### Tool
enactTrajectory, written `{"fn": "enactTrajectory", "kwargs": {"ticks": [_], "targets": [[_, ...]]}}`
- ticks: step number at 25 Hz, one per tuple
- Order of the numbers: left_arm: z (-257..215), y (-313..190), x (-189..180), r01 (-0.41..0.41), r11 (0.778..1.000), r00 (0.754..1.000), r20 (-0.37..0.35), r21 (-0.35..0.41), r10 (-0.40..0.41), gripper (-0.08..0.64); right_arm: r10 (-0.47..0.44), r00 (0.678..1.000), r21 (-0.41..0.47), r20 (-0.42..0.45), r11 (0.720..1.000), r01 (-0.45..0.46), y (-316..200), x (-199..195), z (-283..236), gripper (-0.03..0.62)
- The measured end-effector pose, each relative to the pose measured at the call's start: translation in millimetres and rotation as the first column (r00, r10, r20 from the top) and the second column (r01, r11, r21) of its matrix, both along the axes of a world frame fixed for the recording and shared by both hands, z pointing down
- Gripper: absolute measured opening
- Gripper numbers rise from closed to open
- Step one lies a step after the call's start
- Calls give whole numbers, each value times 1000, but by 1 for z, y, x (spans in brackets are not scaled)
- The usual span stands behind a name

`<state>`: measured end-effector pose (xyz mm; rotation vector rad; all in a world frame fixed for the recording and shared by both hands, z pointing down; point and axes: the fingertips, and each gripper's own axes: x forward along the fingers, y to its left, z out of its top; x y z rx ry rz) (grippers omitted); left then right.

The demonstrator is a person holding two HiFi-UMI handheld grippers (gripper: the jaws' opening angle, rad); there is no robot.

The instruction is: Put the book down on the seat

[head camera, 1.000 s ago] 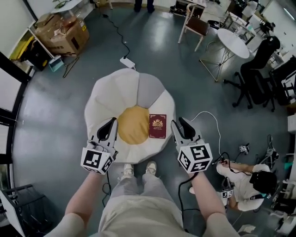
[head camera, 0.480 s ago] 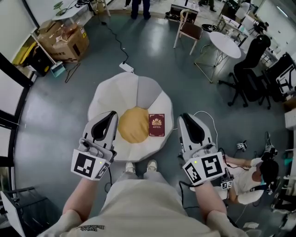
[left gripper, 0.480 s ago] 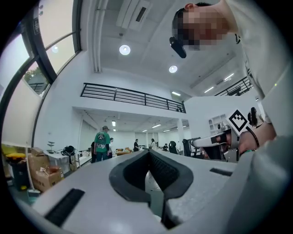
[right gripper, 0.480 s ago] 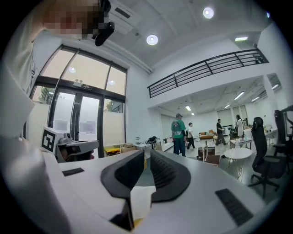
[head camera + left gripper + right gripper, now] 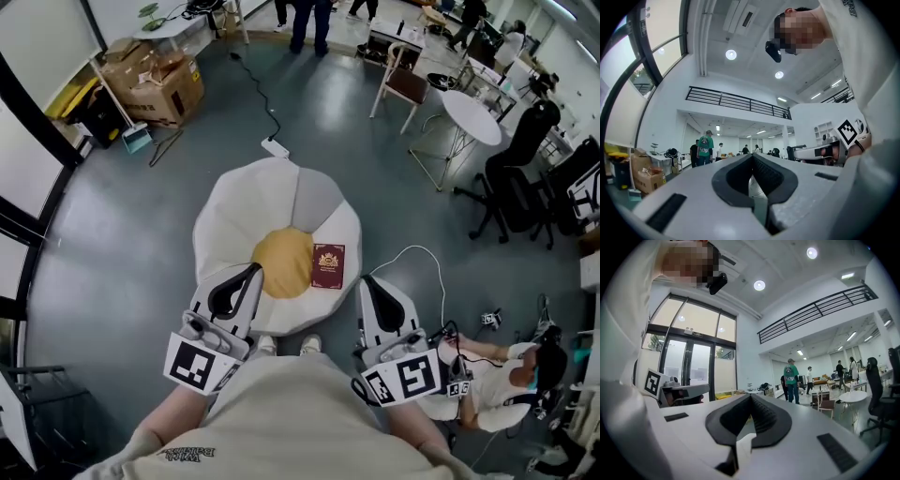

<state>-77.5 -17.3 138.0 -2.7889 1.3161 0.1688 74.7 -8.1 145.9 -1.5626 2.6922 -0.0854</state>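
Your left tongs (image 5: 254, 269) were clenched, jaw tips meeting with nothing between them, low and left of the frame's centre. Your right tongs (image 5: 368, 281) had just been closing and were clenched too, with nothing in the jaws, low and right of centre. Neither touched the book (image 5: 327, 266). It lay flat, cover up, near mid-frame between the two tips, on the white seat (image 5: 234, 220), just right of the yellow centre patch (image 5: 284, 262). Cardboard boxes (image 5: 155, 75) stood at the upper left, a round white counter (image 5: 473, 94) at the upper right, and a person (image 5: 506, 370) sat on the floor at the lower right.
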Motion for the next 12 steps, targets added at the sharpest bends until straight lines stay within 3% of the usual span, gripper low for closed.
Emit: {"fn": "enactTrajectory", "kwargs": {"ticks": [12], "targets": [[-2, -7, -16, 33, 999, 999, -13, -2, -33, 5, 13, 999, 33, -39, 999, -12, -13, -12, -6, -2]]}}
